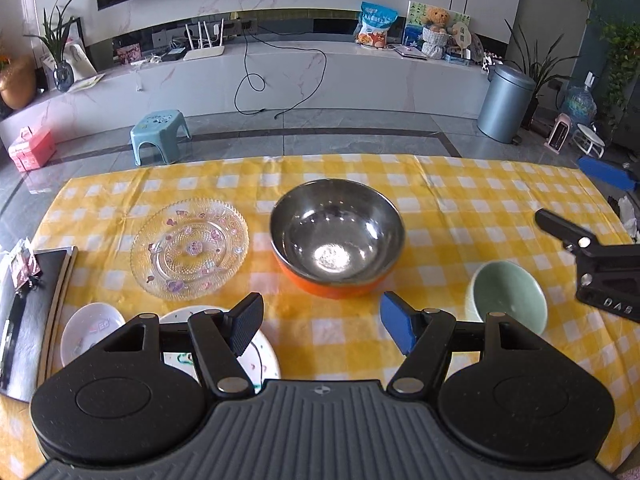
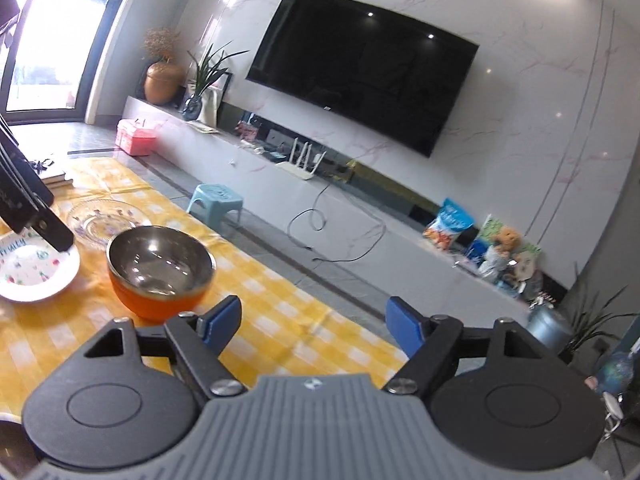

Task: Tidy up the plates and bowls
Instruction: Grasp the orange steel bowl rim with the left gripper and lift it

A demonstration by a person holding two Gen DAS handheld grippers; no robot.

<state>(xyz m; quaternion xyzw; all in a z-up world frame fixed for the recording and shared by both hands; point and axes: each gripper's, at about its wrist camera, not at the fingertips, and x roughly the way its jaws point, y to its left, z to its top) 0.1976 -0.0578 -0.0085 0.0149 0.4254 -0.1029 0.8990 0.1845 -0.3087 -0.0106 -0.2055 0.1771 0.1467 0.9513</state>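
Observation:
An orange bowl with a steel inside [image 1: 336, 236] [image 2: 160, 268] stands mid-table on the yellow checked cloth [image 1: 460, 200]. Left of it lies a clear glass plate [image 1: 190, 248] [image 2: 104, 220]. My left gripper [image 1: 320, 328] is open and empty, hovering over the cloth in front of the bowl. It partly covers a white patterned plate [image 1: 266, 354] [image 2: 32, 272]. A small white dish [image 1: 90, 330] lies further left, and a pale green bowl [image 1: 508, 296] stands to the right. My right gripper [image 2: 314, 324] [image 1: 568, 192] is open and empty, raised over the table's right part.
A dark notebook stack [image 1: 32, 308] lies at the table's left edge. Beyond the far table edge are a blue stool [image 1: 160, 132] [image 2: 216, 196], a grey bin [image 1: 506, 104] and the long TV bench [image 1: 320, 72]. The left gripper's body [image 2: 28, 204] shows at the left in the right wrist view.

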